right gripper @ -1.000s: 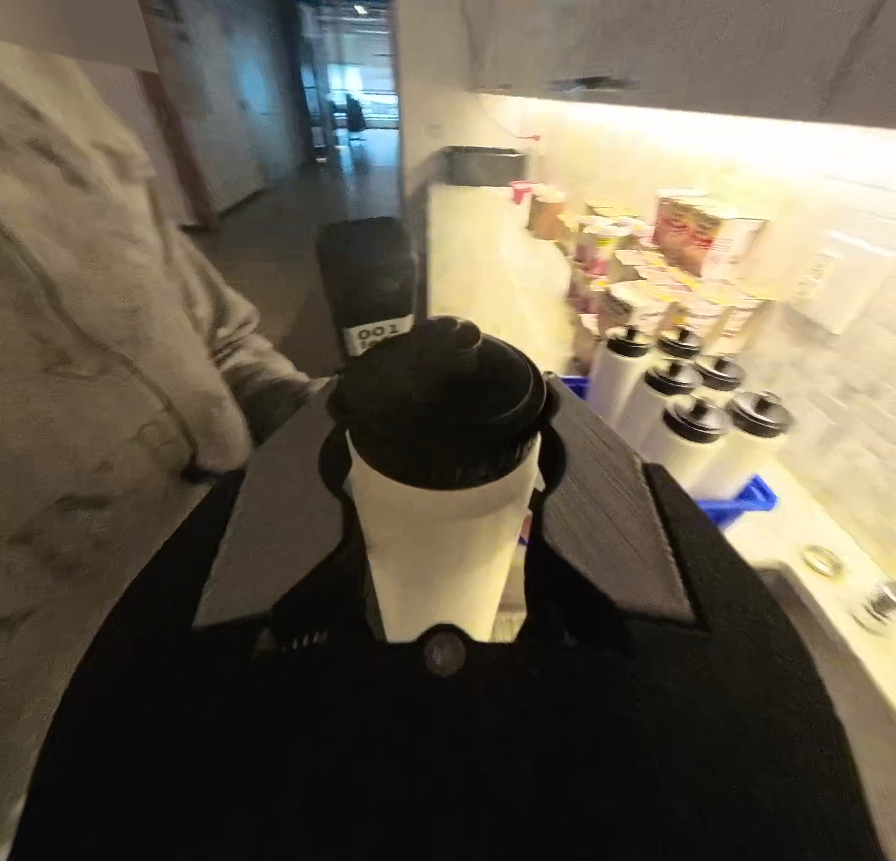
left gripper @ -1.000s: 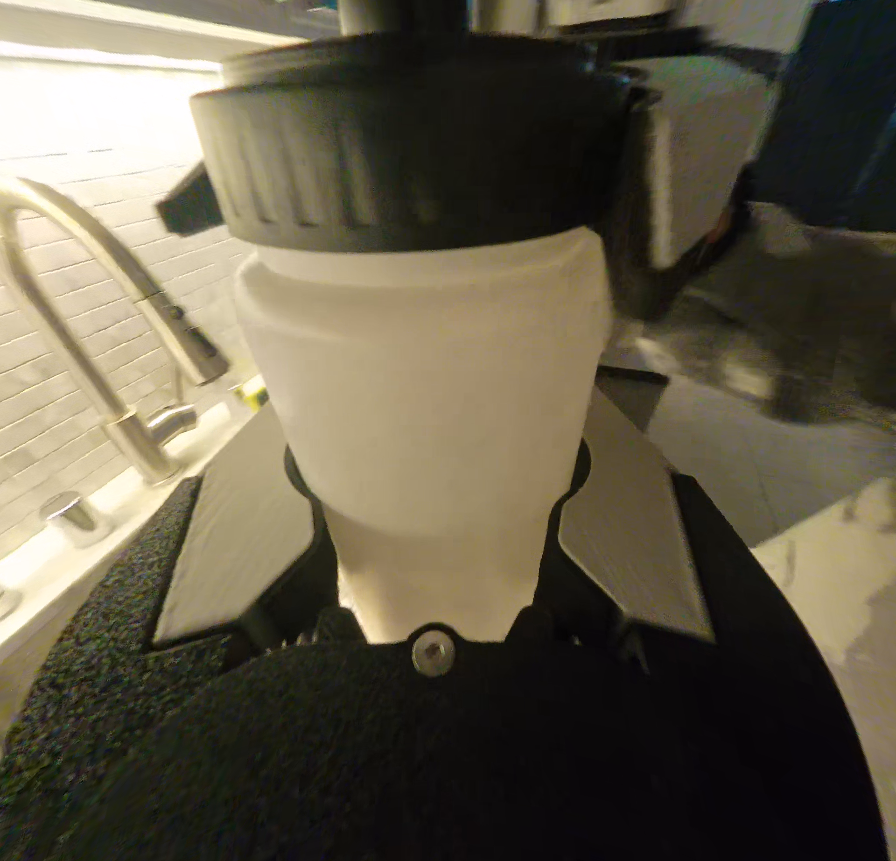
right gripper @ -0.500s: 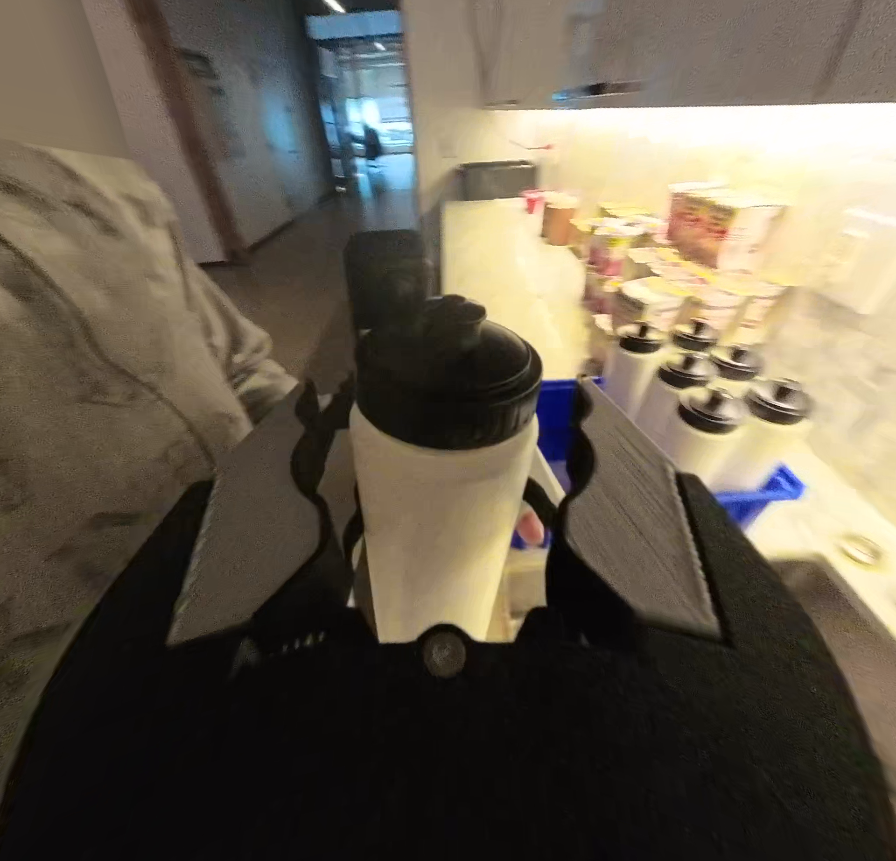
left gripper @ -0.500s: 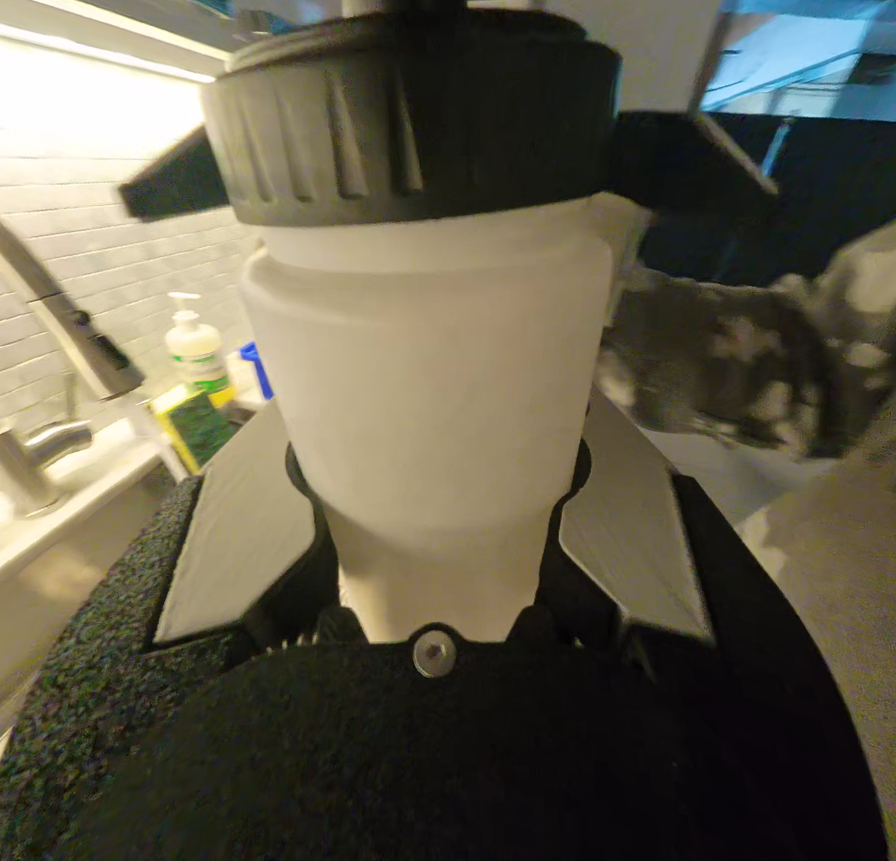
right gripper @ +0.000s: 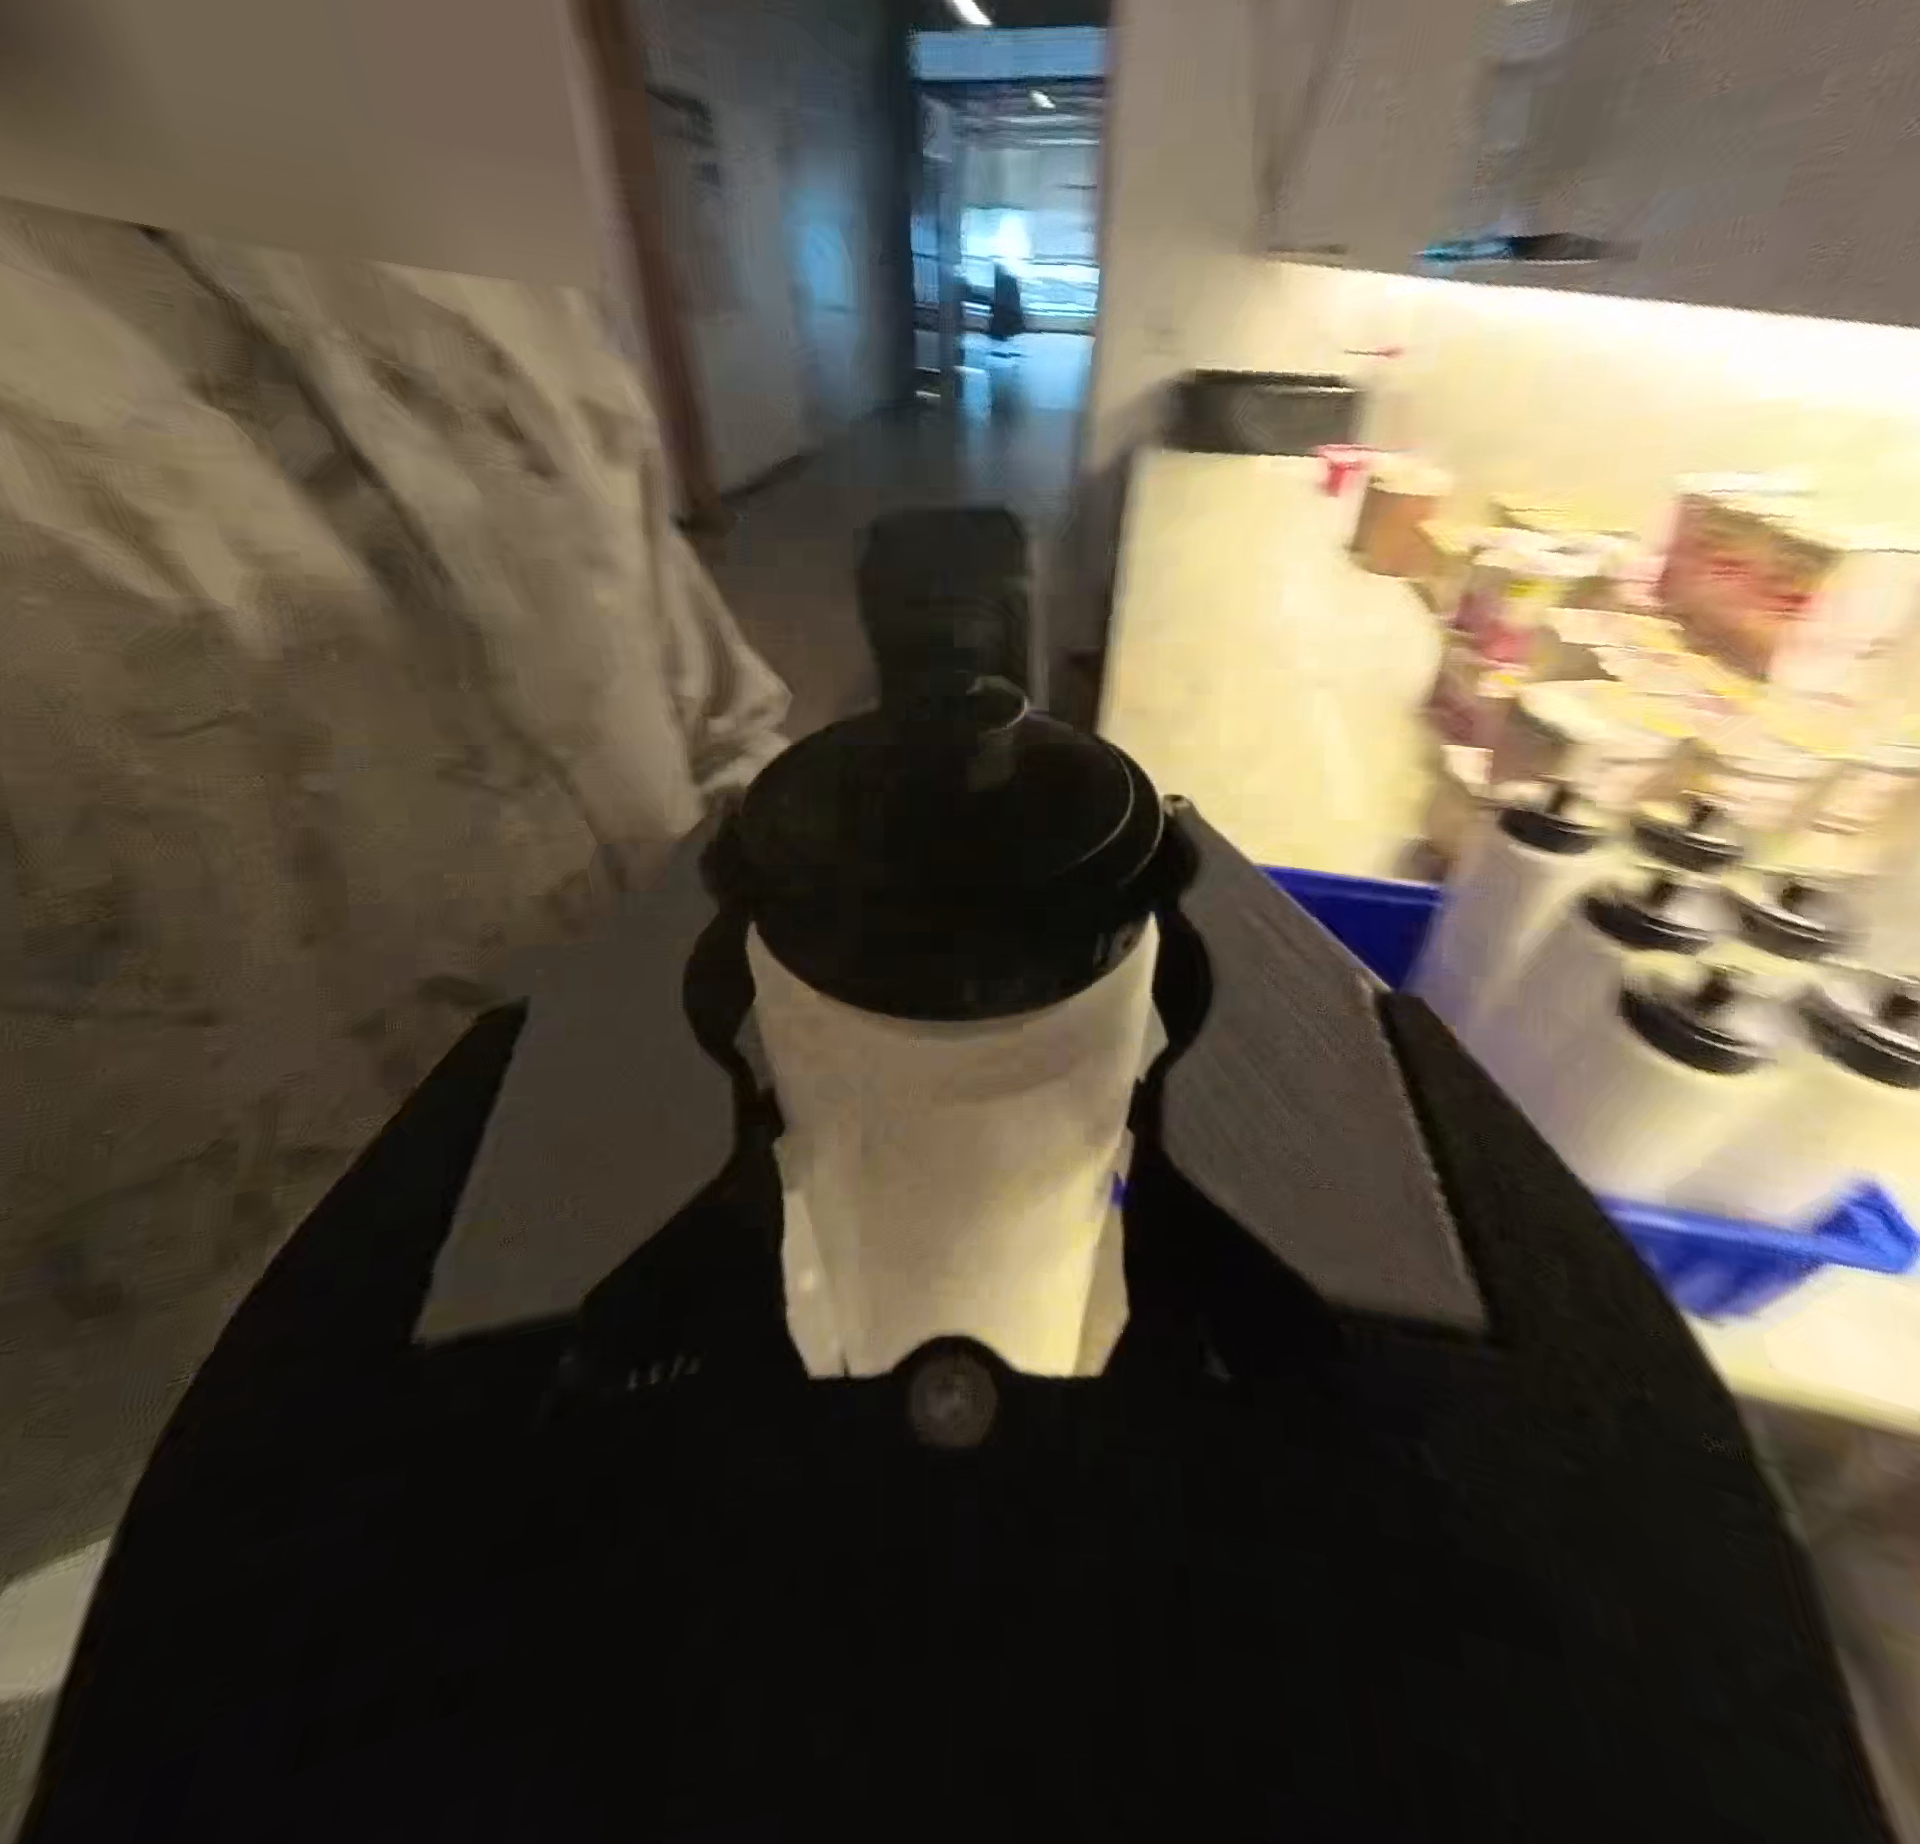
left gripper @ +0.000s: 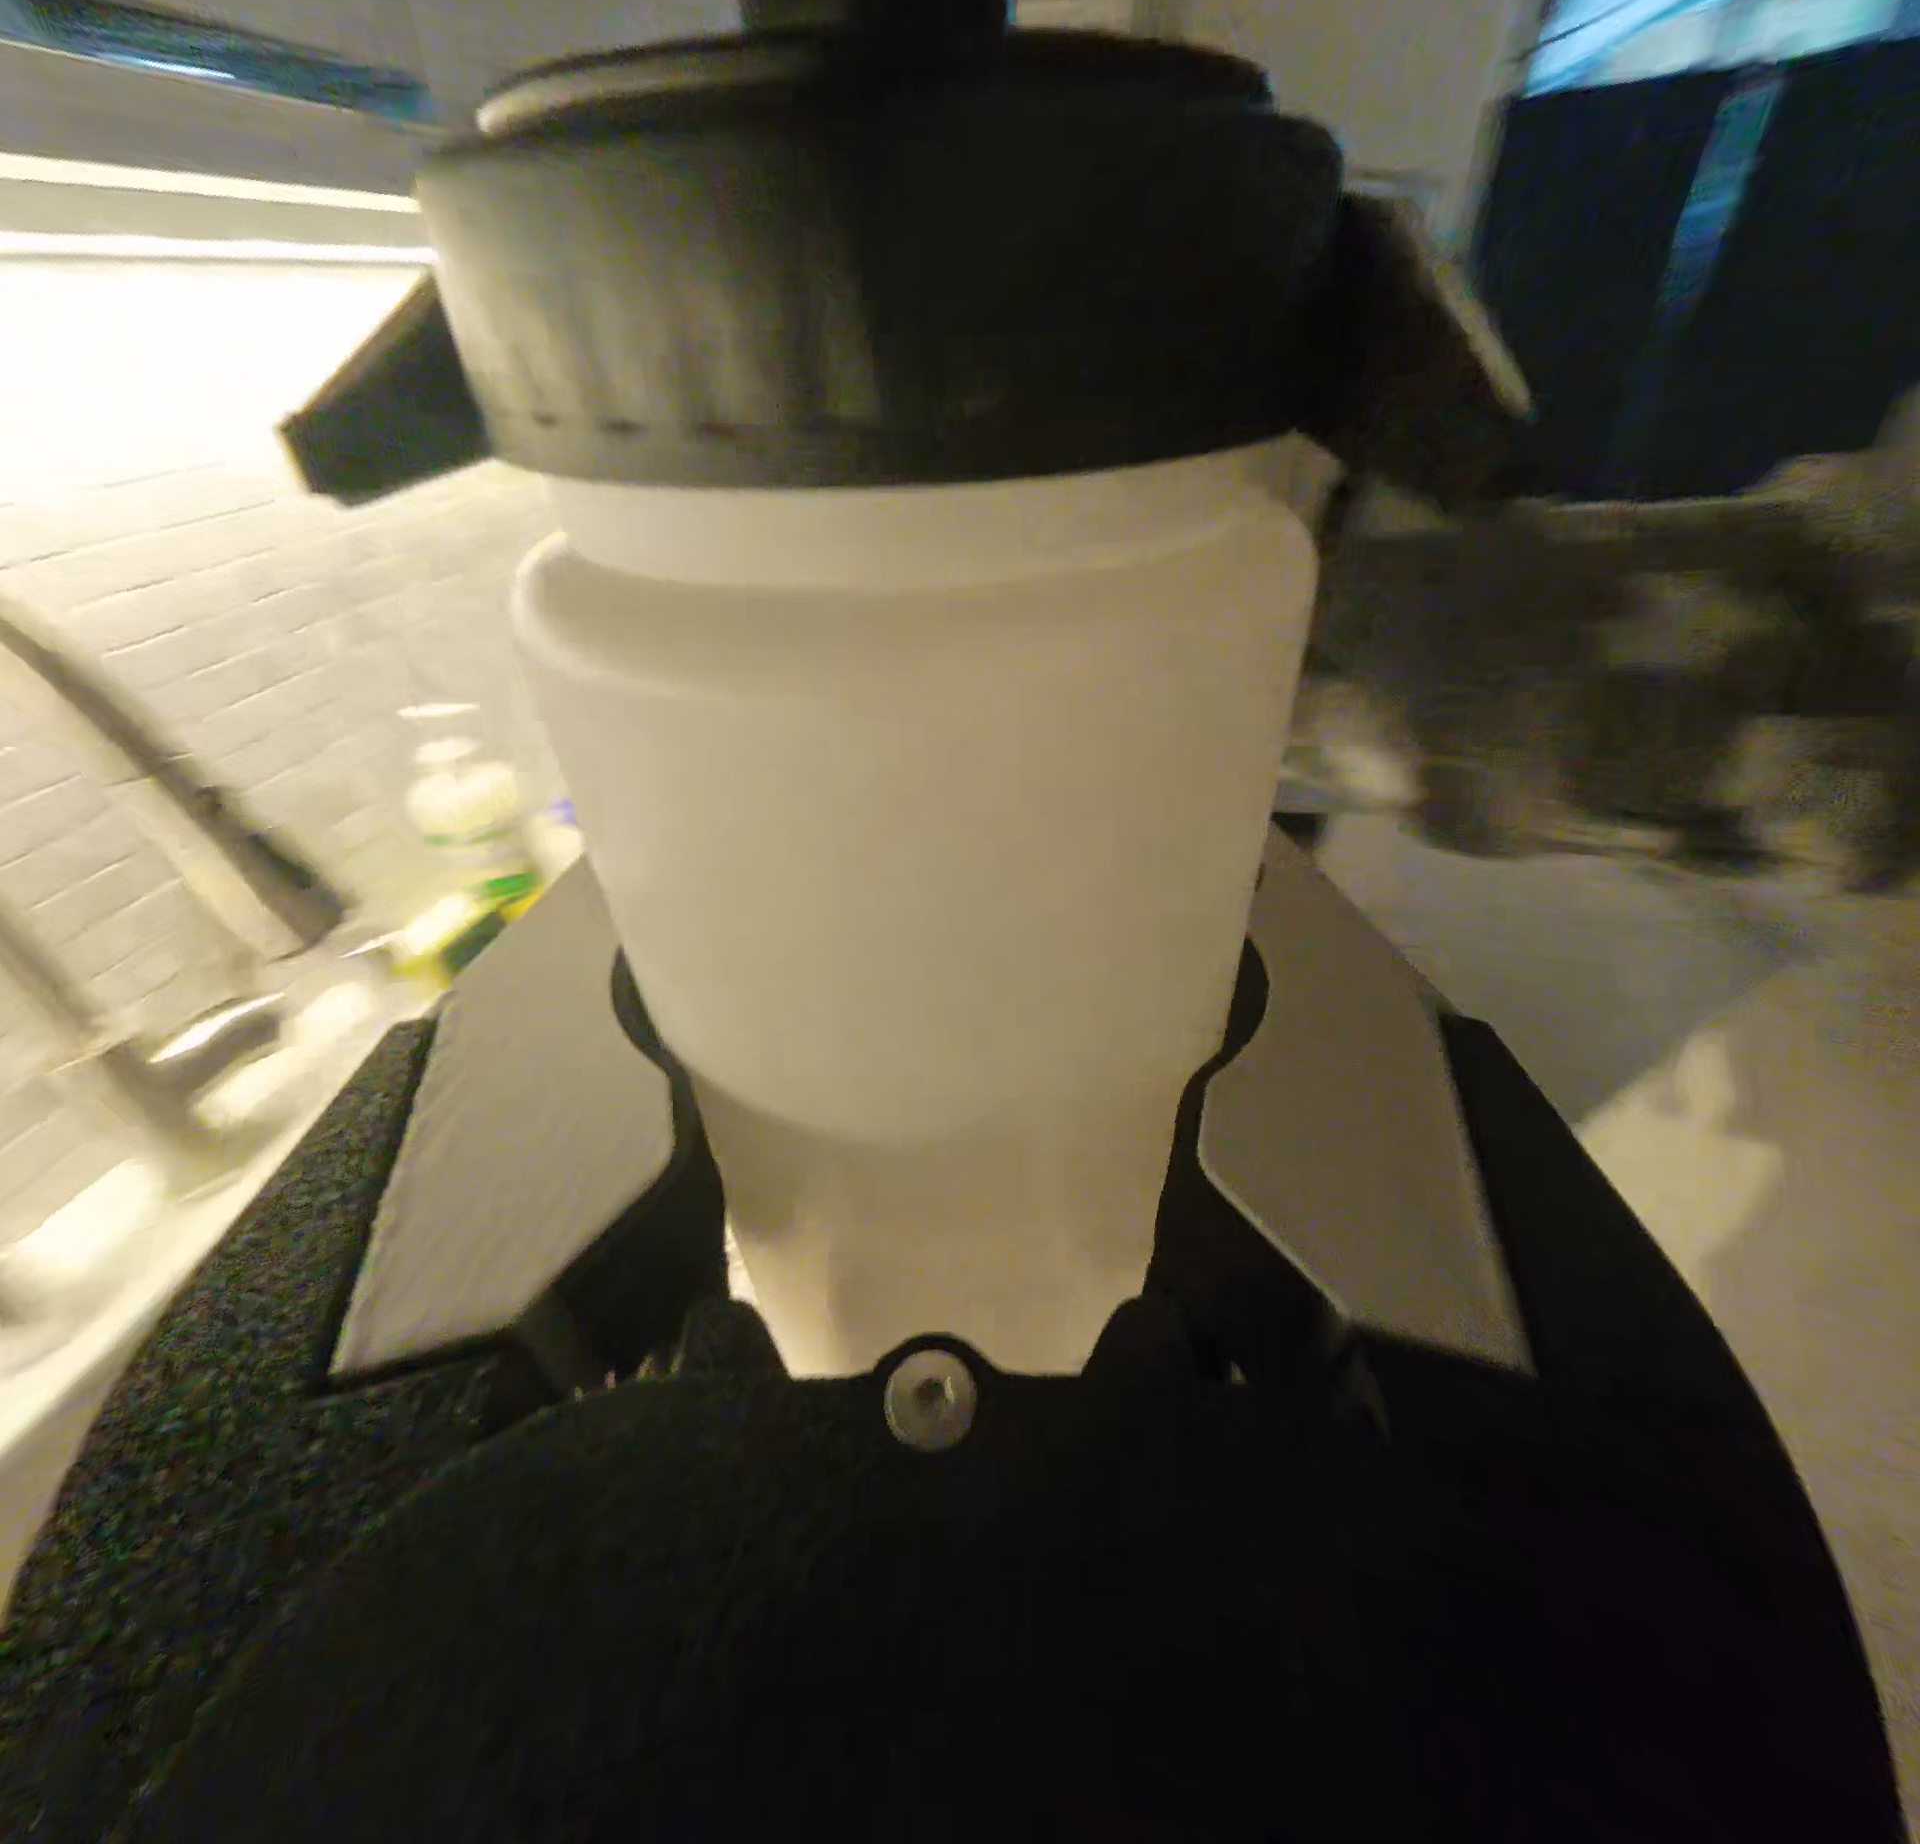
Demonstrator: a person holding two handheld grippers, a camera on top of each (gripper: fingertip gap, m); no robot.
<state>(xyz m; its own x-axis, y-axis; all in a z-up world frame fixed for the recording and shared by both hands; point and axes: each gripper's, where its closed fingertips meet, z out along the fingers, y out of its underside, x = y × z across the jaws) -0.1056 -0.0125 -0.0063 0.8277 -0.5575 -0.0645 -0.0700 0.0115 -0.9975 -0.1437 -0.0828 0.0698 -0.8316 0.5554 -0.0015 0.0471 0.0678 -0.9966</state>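
Left gripper: we note it clenched on a white bottle below its black cap; faucet back in view. Right gripper: clenched again around the cap, after gaping; blue crate beside.

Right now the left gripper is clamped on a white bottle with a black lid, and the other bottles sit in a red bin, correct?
Not quite. The left gripper does clamp the white bottle with the black lid, but the right wrist view shows the other bottles in a blue bin.
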